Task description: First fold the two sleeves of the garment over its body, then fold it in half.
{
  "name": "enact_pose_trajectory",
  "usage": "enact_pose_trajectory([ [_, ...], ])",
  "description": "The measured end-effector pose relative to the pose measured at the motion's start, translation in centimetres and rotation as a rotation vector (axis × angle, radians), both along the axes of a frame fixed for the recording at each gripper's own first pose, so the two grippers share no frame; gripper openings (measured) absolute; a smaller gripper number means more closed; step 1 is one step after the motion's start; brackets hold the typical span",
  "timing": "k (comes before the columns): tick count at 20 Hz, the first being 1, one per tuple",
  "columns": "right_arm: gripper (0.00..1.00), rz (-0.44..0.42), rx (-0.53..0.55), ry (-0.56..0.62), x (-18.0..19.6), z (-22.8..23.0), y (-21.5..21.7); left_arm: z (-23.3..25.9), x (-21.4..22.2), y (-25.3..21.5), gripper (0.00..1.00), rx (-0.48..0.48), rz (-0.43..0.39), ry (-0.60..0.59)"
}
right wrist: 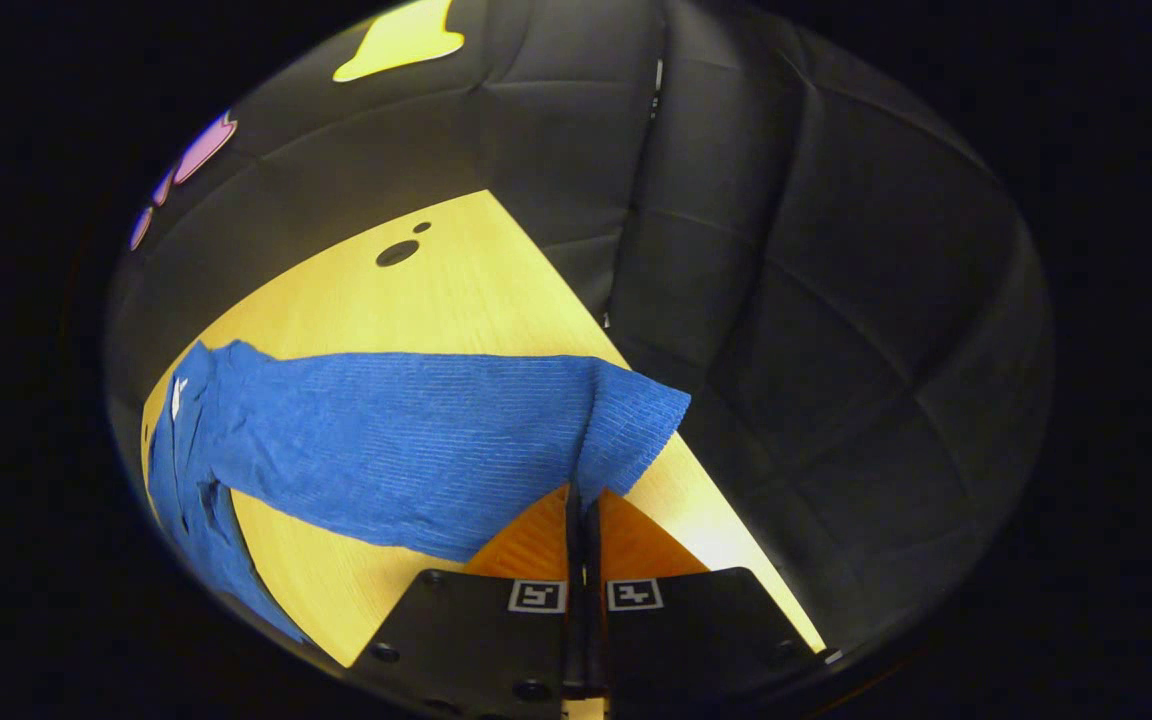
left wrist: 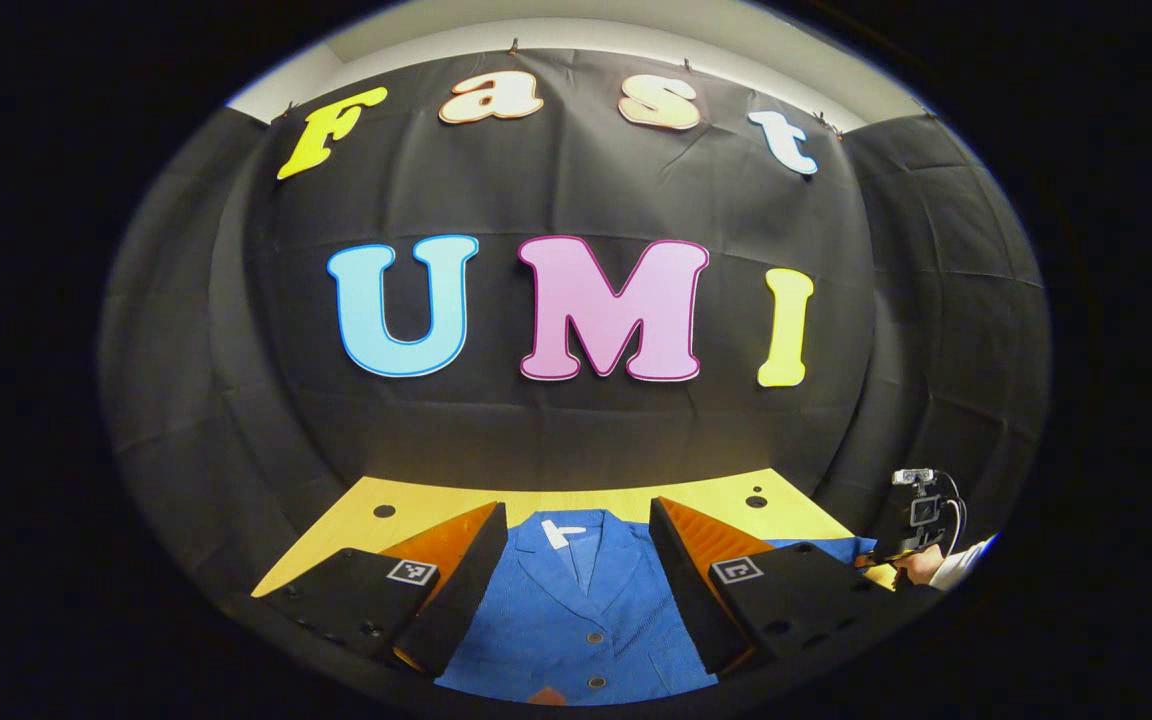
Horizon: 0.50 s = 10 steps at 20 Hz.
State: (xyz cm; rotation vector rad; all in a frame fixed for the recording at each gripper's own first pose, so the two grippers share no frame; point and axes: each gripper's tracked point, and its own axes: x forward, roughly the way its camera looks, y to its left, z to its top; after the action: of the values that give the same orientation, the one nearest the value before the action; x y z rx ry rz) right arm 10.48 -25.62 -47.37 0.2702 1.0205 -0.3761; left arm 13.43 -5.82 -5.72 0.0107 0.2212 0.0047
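A blue button-up garment [left wrist: 576,610] with a collar lies face up on the yellow wooden table [left wrist: 436,505]. My left gripper [left wrist: 576,512] hovers open over its chest, one finger on each side of the collar, holding nothing. In the right gripper view, one sleeve [right wrist: 406,440] stretches from the garment's body [right wrist: 181,480] toward the table's edge. My right gripper [right wrist: 582,497] is shut on that sleeve's cuff [right wrist: 631,425], which is lifted a little off the table. In the left gripper view, the right gripper [left wrist: 886,556] is at the far right, held by a hand [left wrist: 921,568] with a white cuff.
The table has small round holes near its far corners [left wrist: 384,511] [left wrist: 756,500] [right wrist: 397,252]. Black cloth walls [right wrist: 786,300] close in behind and beside it. The table's right edge [right wrist: 576,290] runs just past the held cuff.
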Motion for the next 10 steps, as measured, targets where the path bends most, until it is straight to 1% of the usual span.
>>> enact_pose_trajectory([
  [2, 0.01, 0.01, 0.016, -0.014, 0.1, 0.6, 0.8, 0.1, -0.4, 0.2, 0.82, -0.007, 0.012, 0.003],
  [5, 0.01, 0.013, 0.023, -0.073, 0.8, 2.8, 1.6, 0.5, -1.1, 0.2, 0.8, -0.002, 0.021, -0.012],
  [6, 0.01, 0.023, 0.017, -0.095, 1.0, 3.8, 1.9, 0.3, -1.4, 0.2, 0.82, 0.001, 0.022, -0.01],
  [10, 0.01, 0.102, -0.046, -0.195, 1.7, 10.2, 3.9, 0.0, -2.8, 0.2, 0.82, -0.031, 0.016, -0.006],
])
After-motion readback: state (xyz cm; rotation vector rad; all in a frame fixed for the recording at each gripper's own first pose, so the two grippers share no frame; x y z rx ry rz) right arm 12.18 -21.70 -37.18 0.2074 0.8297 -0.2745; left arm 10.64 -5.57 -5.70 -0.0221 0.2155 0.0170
